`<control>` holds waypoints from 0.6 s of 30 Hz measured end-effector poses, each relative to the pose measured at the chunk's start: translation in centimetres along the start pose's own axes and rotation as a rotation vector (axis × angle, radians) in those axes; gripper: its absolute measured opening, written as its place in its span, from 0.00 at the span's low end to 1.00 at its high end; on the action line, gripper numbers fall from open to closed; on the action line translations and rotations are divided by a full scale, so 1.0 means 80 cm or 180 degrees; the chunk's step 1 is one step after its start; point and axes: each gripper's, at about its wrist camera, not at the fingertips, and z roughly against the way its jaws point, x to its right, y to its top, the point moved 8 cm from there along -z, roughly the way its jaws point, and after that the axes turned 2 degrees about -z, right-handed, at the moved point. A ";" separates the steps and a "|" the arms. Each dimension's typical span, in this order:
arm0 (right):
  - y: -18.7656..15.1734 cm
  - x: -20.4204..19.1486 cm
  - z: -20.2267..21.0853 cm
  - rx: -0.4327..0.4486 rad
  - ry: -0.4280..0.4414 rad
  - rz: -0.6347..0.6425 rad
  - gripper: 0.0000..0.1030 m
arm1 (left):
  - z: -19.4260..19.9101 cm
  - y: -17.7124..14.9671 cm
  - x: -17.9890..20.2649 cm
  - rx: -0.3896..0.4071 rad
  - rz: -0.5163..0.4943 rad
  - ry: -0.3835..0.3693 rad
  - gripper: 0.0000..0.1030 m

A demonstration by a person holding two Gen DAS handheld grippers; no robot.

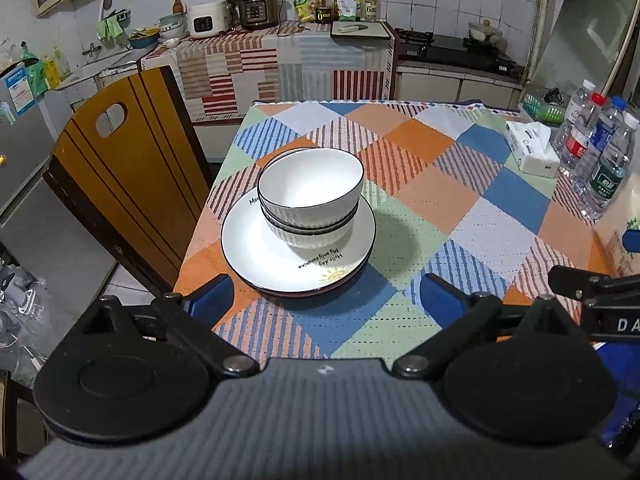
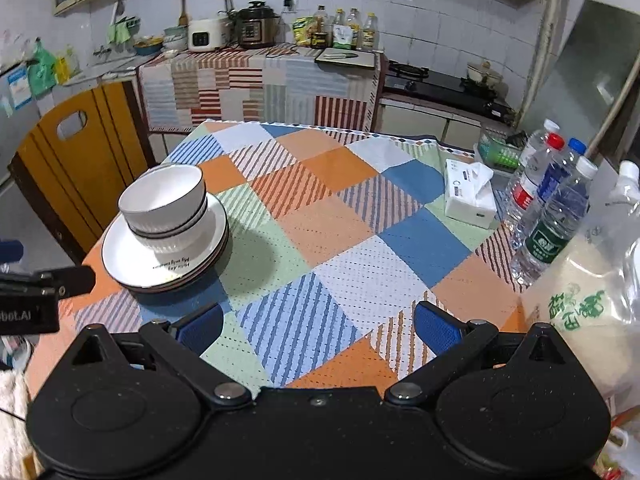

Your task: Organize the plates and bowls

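Note:
Two white ribbed bowls [image 1: 312, 192] with dark rims are nested and stand on a stack of white plates [image 1: 280, 264] printed with a sun and lettering. The stack sits near the left edge of the patchwork tablecloth [image 1: 460, 184]. My left gripper [image 1: 326, 300] hangs open just in front of the stack, its blue pads [image 1: 212, 300] apart and holding nothing. From the right wrist view the bowls [image 2: 164, 204] and plates [image 2: 132, 264] lie to the left. My right gripper [image 2: 320, 324] is open over bare cloth, clear of the stack.
A wooden chair [image 1: 120, 184] stands against the table's left side. A tissue pack [image 2: 470, 196], several water bottles [image 2: 552, 216] and a bag of rice [image 2: 580, 304] crowd the right edge. The left gripper's body [image 2: 36, 296] shows at the right view's left border.

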 end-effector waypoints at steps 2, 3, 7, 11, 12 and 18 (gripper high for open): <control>-0.002 0.000 -0.001 -0.0028 -0.0013 0.0001 1.00 | -0.002 -0.001 0.002 -0.0031 -0.0016 0.0031 0.98; -0.002 0.000 -0.001 -0.0044 0.0009 -0.0014 1.00 | -0.002 -0.001 0.002 -0.0040 -0.0022 0.0048 0.98; -0.003 0.000 0.000 -0.0072 0.0019 -0.0044 1.00 | 0.000 -0.003 0.005 -0.0055 -0.0025 0.0042 0.98; -0.004 0.000 0.003 -0.0048 0.0009 -0.0038 1.00 | 0.001 -0.004 0.006 -0.0064 -0.0044 0.0050 0.98; -0.004 0.001 0.003 -0.0057 0.0009 -0.0045 1.00 | 0.002 -0.005 0.006 -0.0060 -0.0054 0.0057 0.98; -0.007 0.003 0.000 -0.0120 -0.0024 -0.0093 1.00 | 0.004 -0.006 0.007 -0.0055 -0.0058 0.0057 0.98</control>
